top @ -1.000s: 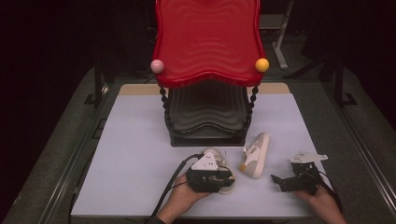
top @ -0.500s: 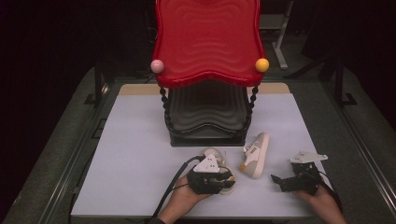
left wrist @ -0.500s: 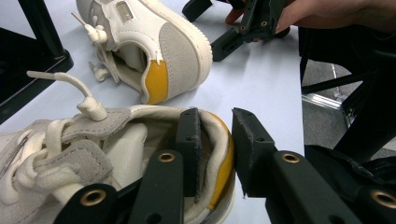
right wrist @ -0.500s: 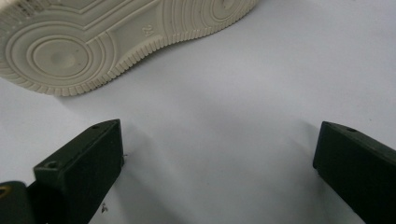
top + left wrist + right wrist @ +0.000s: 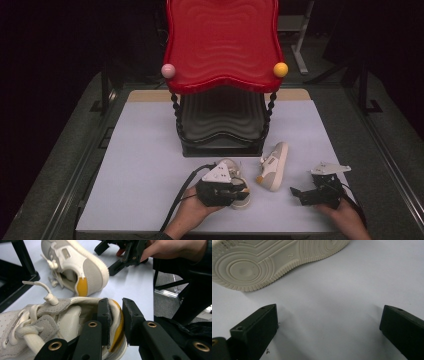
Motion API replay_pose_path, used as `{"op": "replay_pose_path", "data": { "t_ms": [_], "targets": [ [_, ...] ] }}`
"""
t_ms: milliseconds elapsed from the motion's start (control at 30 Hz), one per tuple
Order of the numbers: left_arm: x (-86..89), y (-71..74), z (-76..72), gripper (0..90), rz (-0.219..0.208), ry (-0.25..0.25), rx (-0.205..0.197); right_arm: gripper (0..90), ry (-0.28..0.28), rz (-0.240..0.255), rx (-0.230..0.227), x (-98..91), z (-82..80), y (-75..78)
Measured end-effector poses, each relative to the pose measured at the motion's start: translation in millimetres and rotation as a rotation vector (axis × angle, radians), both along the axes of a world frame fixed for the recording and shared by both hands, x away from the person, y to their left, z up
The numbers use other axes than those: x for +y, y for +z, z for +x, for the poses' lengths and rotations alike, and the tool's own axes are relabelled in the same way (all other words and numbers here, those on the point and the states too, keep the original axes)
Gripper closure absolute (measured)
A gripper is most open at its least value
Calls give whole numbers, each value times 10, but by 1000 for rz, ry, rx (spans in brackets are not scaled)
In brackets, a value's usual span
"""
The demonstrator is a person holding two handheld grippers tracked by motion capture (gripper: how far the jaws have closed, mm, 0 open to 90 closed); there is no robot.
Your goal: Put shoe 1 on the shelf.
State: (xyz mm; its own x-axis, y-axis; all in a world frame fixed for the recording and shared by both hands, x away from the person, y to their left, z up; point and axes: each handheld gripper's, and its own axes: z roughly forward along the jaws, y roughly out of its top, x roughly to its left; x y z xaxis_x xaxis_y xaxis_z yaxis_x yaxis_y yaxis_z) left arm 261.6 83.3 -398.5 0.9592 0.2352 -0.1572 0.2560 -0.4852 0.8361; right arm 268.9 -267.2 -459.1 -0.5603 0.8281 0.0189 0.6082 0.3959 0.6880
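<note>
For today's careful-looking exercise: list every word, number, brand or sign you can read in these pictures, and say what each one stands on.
"24": moulded into the sole of the shoe lying on its side, at its narrow middle, right gripper view.
Side tag on that shoe's upper, left gripper view: too small to read.
Nothing else is legible.

High view looks down from the near side; both gripper views sit close, sharing the tipped shoe [image 5: 272, 167] [image 5: 75, 265] [image 5: 272, 260]
</note>
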Motion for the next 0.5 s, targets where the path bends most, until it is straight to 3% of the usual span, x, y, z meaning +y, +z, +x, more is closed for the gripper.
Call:
{"op": "replay_pose_path", "data": {
  "t_ms": [133,300,500],
  "targets": [
    [15,145,-38,773,-1,-13,-12,11,1,-1,-1,-1,1,-1],
    [31,449,-69,773,3,-44,-60,11,1,0,-3,0,1,-2],
    [56,686,14,772,7,-50,-105,11,0,0,-1,0,0,-1]
  ]
}}
